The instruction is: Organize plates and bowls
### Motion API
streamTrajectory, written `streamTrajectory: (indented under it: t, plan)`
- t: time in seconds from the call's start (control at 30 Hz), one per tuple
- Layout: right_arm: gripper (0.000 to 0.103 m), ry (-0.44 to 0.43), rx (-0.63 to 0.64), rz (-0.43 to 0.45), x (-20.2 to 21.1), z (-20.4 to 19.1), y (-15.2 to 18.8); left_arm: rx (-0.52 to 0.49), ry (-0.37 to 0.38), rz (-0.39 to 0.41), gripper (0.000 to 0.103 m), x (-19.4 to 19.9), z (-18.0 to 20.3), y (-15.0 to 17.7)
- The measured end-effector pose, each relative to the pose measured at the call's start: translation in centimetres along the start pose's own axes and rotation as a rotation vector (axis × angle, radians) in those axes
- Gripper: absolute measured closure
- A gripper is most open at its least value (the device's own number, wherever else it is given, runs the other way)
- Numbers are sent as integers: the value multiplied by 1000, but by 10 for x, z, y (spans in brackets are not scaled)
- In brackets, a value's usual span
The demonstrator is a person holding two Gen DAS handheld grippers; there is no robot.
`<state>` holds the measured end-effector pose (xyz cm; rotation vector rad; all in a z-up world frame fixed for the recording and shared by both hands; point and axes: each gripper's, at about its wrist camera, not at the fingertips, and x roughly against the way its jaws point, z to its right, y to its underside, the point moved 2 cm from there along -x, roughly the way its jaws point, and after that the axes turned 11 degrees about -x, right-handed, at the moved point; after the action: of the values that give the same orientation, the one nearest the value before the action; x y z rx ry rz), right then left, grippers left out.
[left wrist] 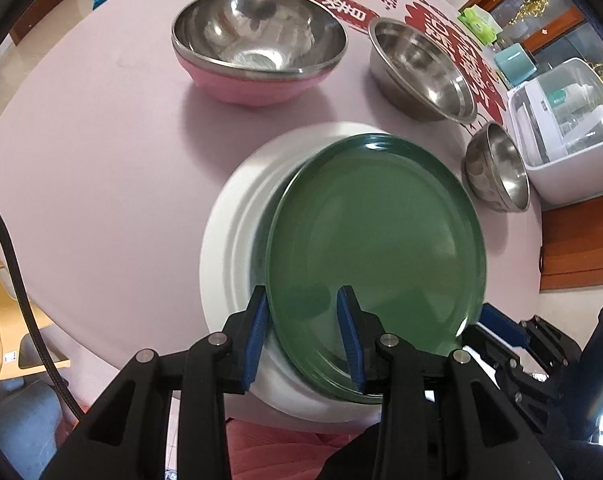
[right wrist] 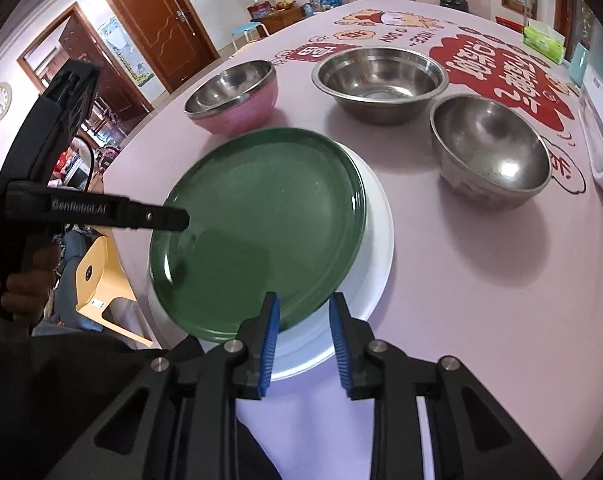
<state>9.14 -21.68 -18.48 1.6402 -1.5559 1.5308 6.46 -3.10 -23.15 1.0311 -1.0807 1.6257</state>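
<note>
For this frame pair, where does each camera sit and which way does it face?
Left wrist: on the left gripper, looking steeply down over the green plate; its own fingers show, right gripper at lower right.
Right wrist: on the right gripper, looking down at the same plate; left gripper and a hand show.
Shared: green plate on white plate, four bowls.

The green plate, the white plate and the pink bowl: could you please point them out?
green plate (left wrist: pixel 375 236), left wrist view, centre.
white plate (left wrist: pixel 231 248), left wrist view, bare left rim.
pink bowl (left wrist: pixel 245 84), left wrist view, outer wall.
</note>
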Motion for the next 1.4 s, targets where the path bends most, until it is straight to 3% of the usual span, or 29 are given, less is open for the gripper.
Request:
streamTrajectory:
  t: [0.47,0.7,0.8,1.03,1.4]
  plan:
    - [75,-15,17,68,18,3,-16,-46,-9,111,65,44,14,-27]
    - [59,-27,-12,133,34,14,-36,-93,-21,161,56,63,32,-47]
    - [57,-17,-23,161,38,20,-46,-97,-24,174,47,66,38,-57]
    - [56,15,-45,209,46,35,-72,-97,-36,206,36,70,51,-80]
    - [49,76,-50,289,60,62,-123,-36,-47,253,35,60,63,-111]
